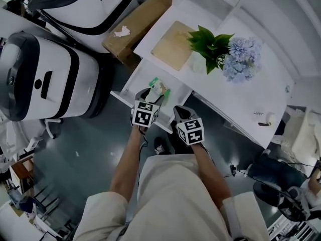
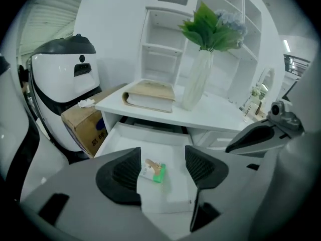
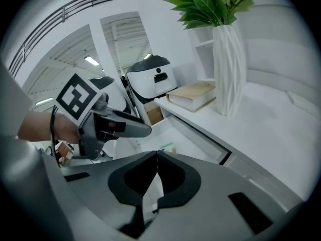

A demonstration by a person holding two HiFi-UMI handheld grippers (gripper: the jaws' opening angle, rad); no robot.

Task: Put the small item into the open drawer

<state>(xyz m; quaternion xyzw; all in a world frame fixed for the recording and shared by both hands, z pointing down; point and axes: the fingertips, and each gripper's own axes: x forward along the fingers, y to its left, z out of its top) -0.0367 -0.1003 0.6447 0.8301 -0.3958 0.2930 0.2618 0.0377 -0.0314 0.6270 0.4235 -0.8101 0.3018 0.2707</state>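
The white drawer (image 1: pixel 136 81) stands pulled out from under the desk. The small item (image 2: pixel 153 170), a white and green packet with a tan piece, lies flat on the drawer floor (image 2: pixel 150 137). It also shows in the head view as the small item (image 1: pixel 159 88). My left gripper (image 2: pixel 163 159) is open just above it, its jaws standing well apart on either side and holding nothing. In the head view the left gripper (image 1: pixel 146 95) hangs over the drawer's front part. My right gripper (image 3: pixel 156 157) is shut and empty, beside the drawer front, and appears as the right gripper (image 1: pixel 180 112).
A tan book (image 2: pixel 150 95) and a white vase (image 2: pixel 197 79) of green leaves and blue flowers stand on the desk top (image 1: pixel 251 89). A cardboard box (image 1: pixel 136 21) and two large white-and-black machines (image 1: pixel 42 77) sit to the left. White shelves (image 2: pixel 163 44) rise behind.
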